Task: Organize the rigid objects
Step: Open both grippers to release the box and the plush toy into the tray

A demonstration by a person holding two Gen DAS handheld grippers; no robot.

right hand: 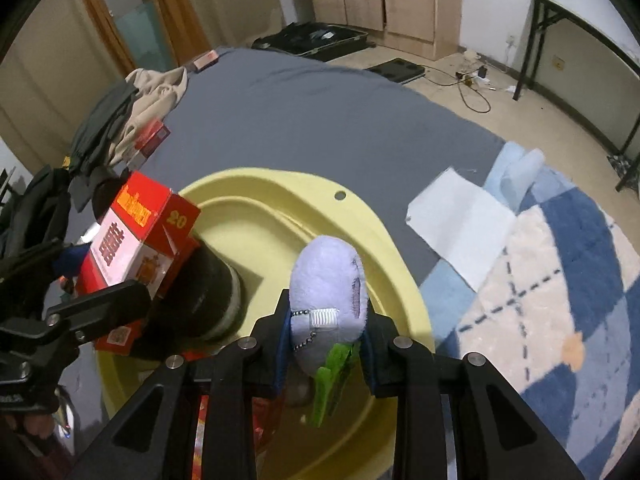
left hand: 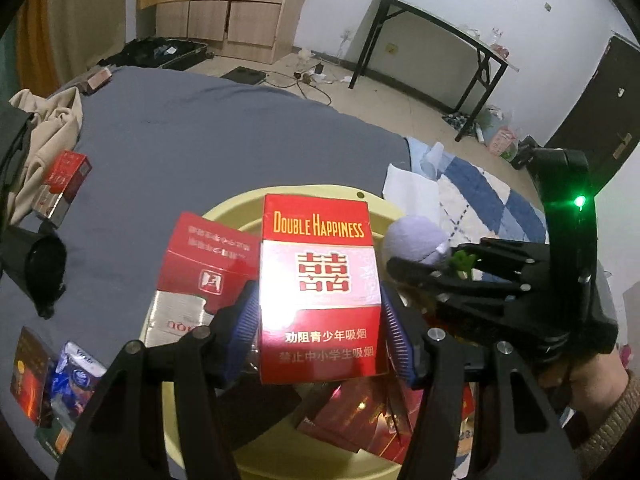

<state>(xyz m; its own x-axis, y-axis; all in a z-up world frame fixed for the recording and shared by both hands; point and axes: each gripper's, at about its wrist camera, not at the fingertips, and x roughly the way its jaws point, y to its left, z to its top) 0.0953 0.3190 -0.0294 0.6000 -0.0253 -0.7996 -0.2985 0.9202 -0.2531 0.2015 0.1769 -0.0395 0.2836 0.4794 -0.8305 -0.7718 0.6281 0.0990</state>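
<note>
Now the left tool (left hand: pixel 320 312) pinches a red box (left hand: pixel 318 288) over the yellow basin (left hand: pixel 240 216); the right tool (right hand: pixel 326 336) squeezes a plush toy (right hand: pixel 326 280) at three o'clock, so they may collide.

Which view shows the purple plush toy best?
The right wrist view: the purple plush toy fills the centre, pinched in the right tongs, with its chain and green tag visible. The left wrist view shows only its rounded top, at the side.

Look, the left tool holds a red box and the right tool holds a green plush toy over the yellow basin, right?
Almost. The red box and yellow basin are right, but the plush toy in the right tool is light purple, as the right wrist view shows; only its tag is green.
</note>
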